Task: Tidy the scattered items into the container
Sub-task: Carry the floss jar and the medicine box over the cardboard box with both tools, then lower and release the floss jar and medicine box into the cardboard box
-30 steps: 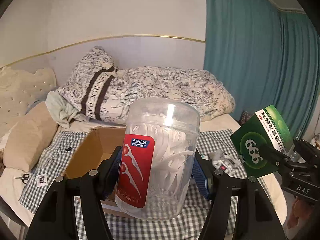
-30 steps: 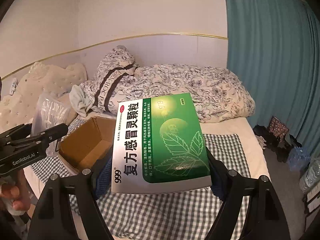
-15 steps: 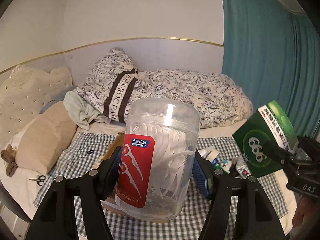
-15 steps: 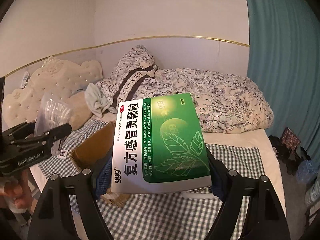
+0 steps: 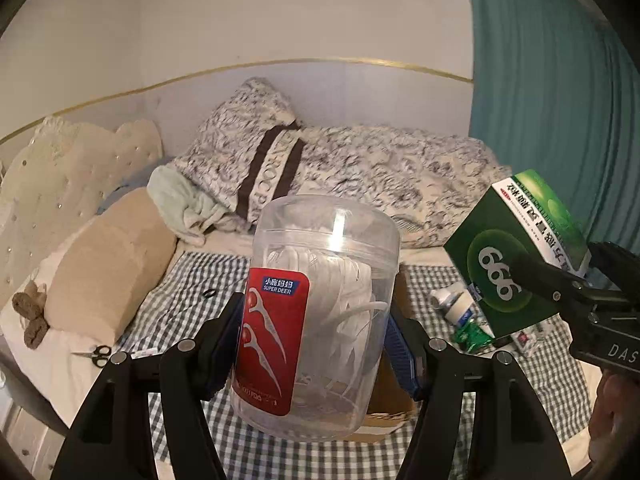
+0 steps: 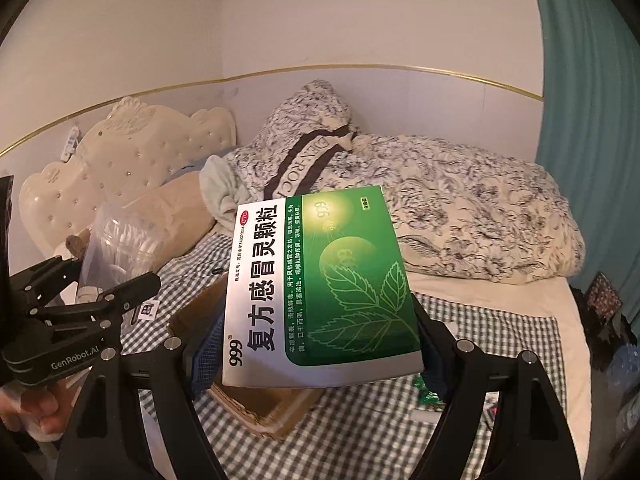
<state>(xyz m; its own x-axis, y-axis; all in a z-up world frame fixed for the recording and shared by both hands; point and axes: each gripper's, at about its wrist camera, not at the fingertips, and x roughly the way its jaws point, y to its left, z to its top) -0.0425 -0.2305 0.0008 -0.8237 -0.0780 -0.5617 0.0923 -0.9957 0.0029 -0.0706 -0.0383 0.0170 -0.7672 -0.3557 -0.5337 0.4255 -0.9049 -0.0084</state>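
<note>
The clear round plastic jar of white floss picks with a red label (image 5: 316,312) fills the lower middle of the left wrist view, upright and clamped at its sides by the left gripper (image 5: 314,344), whose blue pads press on the jar wall, jaws set wide around it. In the right wrist view the flat green and white cardboard medicine box (image 6: 320,288) sits mid-frame, pinched by its two edges in the right gripper (image 6: 316,344), likewise spread to the box's width.

Both items appear to be in the carrying step, held in the air above the bed. The open brown cardboard box (image 6: 264,404), the container, lies just behind and below each held item, mostly hidden by them, on the blue and white checked cloth (image 6: 500,340).

The next move probably calls for bringing each load over the box's opening, lowering it inside and then letting go, one at a time so the two tools do not meet.

Small tubes and a green packet (image 5: 464,316) lie loose on the cloth at right of the left view, a pair of small scissors (image 5: 94,354) at lower left.
</note>
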